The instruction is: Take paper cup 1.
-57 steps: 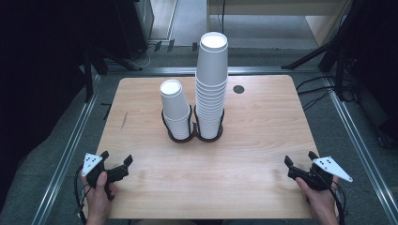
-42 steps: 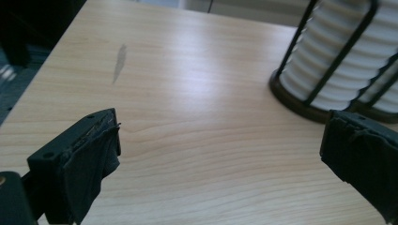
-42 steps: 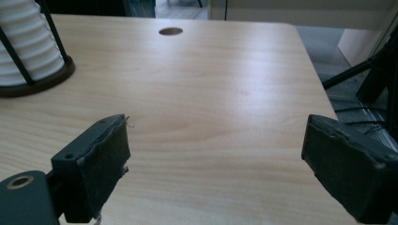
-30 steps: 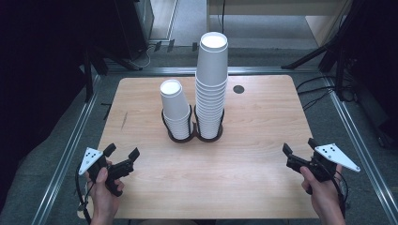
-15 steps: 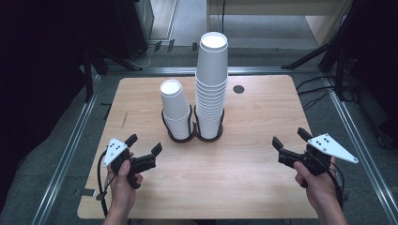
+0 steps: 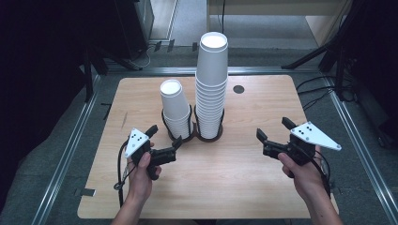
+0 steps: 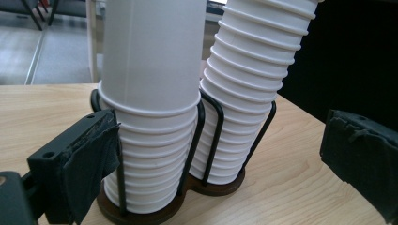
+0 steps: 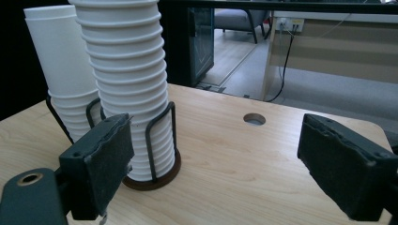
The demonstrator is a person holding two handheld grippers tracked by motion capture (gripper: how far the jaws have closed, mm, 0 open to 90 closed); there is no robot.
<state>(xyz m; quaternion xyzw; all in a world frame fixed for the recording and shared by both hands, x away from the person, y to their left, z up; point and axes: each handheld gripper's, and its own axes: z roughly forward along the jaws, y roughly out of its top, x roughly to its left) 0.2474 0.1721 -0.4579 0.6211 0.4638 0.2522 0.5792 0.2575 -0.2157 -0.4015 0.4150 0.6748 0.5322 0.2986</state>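
High view: left claw (image 6: 165, 138) open, nothing held, just beside short cup stack (image 6: 174, 108); right claw (image 6: 272, 131) open, nothing held, well apart from tall cup stack (image 6: 211, 84) on bench (image 6: 263, 103).

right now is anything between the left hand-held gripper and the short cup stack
Nothing visible. The left hand-held gripper stands open right beside the short cup stack, with only the black wire holder wrapped around the stack's lower cups.
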